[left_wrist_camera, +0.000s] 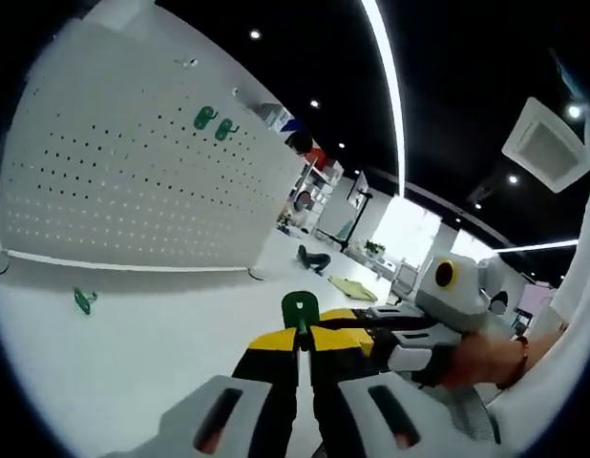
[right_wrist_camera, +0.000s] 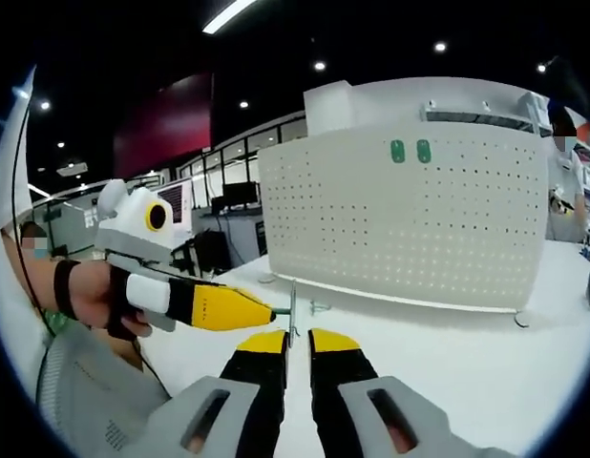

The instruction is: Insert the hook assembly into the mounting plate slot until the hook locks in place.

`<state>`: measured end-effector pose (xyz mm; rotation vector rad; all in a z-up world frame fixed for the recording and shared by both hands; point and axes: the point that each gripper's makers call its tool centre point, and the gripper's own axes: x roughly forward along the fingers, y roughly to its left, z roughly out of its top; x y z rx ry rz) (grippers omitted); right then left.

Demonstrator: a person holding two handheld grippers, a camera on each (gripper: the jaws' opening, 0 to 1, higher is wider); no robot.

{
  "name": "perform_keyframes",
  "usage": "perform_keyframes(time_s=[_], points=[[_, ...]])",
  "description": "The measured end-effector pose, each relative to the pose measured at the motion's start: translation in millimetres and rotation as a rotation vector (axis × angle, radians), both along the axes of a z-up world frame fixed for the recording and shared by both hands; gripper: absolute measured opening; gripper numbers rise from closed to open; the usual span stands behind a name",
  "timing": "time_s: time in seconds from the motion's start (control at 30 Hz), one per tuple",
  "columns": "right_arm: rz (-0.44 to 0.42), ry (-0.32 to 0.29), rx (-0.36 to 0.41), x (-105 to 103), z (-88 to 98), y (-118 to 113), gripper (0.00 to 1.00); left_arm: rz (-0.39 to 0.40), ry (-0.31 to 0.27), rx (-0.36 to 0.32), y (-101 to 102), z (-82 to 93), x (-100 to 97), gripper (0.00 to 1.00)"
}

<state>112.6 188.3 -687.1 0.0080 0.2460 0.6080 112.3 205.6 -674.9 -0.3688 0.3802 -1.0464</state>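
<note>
White tabletop [left_wrist_camera: 133,363] is stretching before a pegboard [left_wrist_camera: 133,181] in the left gripper view, where the left gripper [left_wrist_camera: 304,355] is pinching a green hook [left_wrist_camera: 300,308]; another hook [left_wrist_camera: 83,300] is lying at nine o'clock. Right gripper view: the right gripper [right_wrist_camera: 287,351], nearly closed, is clamping a thin metal piece [right_wrist_camera: 292,315], two hooks [right_wrist_camera: 410,151] hanging at one o'clock.

Open path: the white worktop [left_wrist_camera: 133,363] lies bare between the grippers and the upright white perforated pegboard panel [left_wrist_camera: 133,181].
Board face: two green plastic hooks [left_wrist_camera: 215,122] sit high on it; holes around them are free.
Stray item: a loose green hook piece [left_wrist_camera: 83,301] lies on the worktop near the panel's foot.
Crowded spot: the left gripper [left_wrist_camera: 301,345] and right gripper [right_wrist_camera: 287,342] meet tip to tip.
</note>
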Motion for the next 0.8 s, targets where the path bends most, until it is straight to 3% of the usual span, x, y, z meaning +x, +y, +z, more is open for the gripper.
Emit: perform_keyframes(time_s=[0.07,0.13,0.3,0.43,0.8], points=[[-0.005,0.007,0.005,0,-0.7,-2,0.09,0.003,-0.007,0.001,0,1.9,2.7,0.03],[-0.009,0.018,0.01,0,-2.5,-5,0.09,0.019,-0.079,0.035,3,6.0,10.0,0.03],[-0.028,0.021,0.03,-1,-1.8,-12,0.12,0.044,-0.095,0.057,6,9.9,19.2,0.03],[-0.025,0.014,0.069,-1,3.1,-11,0.2,0.095,-0.155,0.108,12,17.1,32.7,0.03],[0.012,0.029,0.041,-8,-4.2,-3,0.23,0.16,-0.23,0.138,17,36.5,61.9,0.03]])
